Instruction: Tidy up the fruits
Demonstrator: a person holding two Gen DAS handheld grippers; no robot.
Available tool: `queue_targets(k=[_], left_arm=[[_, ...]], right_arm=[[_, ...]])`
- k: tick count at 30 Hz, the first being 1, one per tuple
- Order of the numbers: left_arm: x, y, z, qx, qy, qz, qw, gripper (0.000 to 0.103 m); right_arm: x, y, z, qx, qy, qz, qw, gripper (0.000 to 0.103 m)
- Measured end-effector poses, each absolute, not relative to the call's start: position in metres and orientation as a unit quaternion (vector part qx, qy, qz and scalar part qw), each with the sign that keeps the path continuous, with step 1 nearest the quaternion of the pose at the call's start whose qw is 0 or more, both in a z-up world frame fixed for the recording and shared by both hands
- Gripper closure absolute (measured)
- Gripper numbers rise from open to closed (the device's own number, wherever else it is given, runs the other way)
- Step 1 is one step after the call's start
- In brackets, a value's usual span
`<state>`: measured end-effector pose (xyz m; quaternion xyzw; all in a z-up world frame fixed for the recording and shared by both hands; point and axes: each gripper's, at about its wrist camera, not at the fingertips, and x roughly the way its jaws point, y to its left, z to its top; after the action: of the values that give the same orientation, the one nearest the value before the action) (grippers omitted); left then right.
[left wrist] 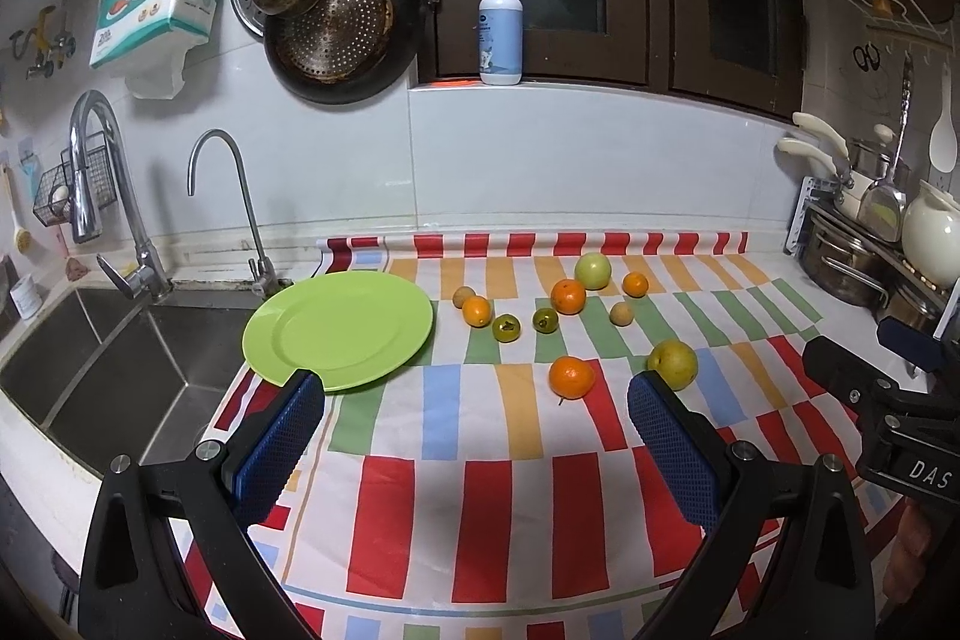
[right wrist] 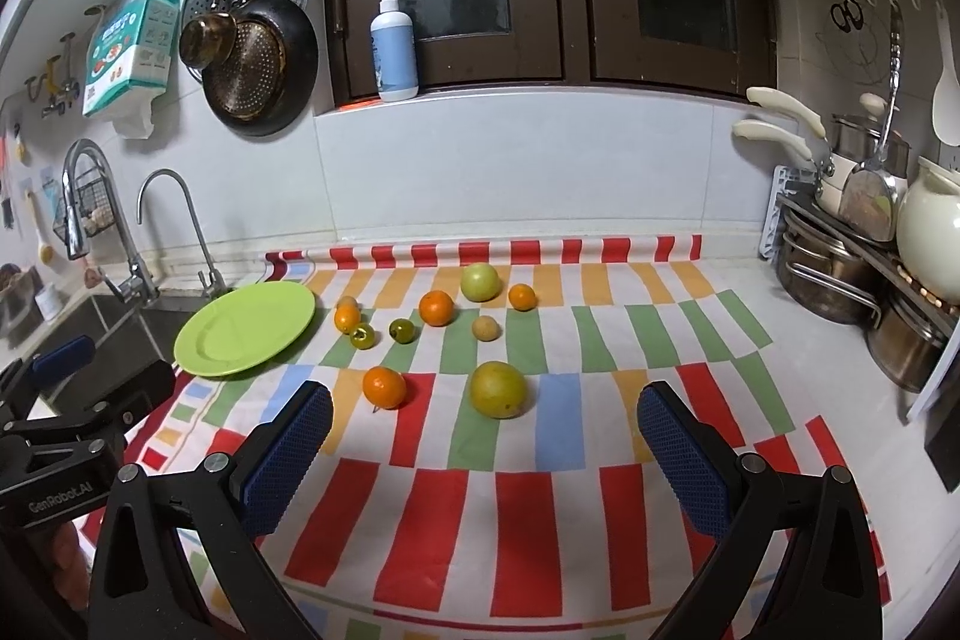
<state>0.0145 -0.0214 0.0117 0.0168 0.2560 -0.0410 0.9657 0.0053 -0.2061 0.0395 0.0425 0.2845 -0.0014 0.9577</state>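
Note:
Several fruits lie loose on a striped cloth (left wrist: 468, 508) (right wrist: 456, 520). Nearest are an orange (left wrist: 571, 376) (right wrist: 384, 386) and a yellow-green pear (left wrist: 673, 364) (right wrist: 499, 389). Farther back sit more oranges (left wrist: 567, 296) (right wrist: 436, 308), a green apple (left wrist: 593, 270) (right wrist: 480, 282), two small dark green fruits (left wrist: 506, 327) (right wrist: 362, 336) and small tan ones (left wrist: 621, 314) (right wrist: 485, 328). A green plate (left wrist: 360, 334) (right wrist: 240, 334) with nothing on it sits left of them by the sink. My left gripper (left wrist: 477, 394) and right gripper (right wrist: 486, 409) both stand open, short of the fruit, holding nothing.
A steel sink (left wrist: 102, 376) with two taps (left wrist: 102, 196) lies to the left. Pots and a white kettle (right wrist: 930, 232) crowd a rack on the right. Pans (left wrist: 342, 34) hang on the wall, and a pump bottle (left wrist: 500, 34) stands on the window sill.

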Motion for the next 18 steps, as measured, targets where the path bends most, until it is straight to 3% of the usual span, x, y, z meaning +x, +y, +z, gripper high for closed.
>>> queue_targets(k=[18], left_arm=[[0.029,-0.029,0.005,0.023,0.266,-0.057,0.962,0.000]], right_arm=[[0.016,-0.210,0.035,0.047,0.297,-0.002,0.954,0.001]])
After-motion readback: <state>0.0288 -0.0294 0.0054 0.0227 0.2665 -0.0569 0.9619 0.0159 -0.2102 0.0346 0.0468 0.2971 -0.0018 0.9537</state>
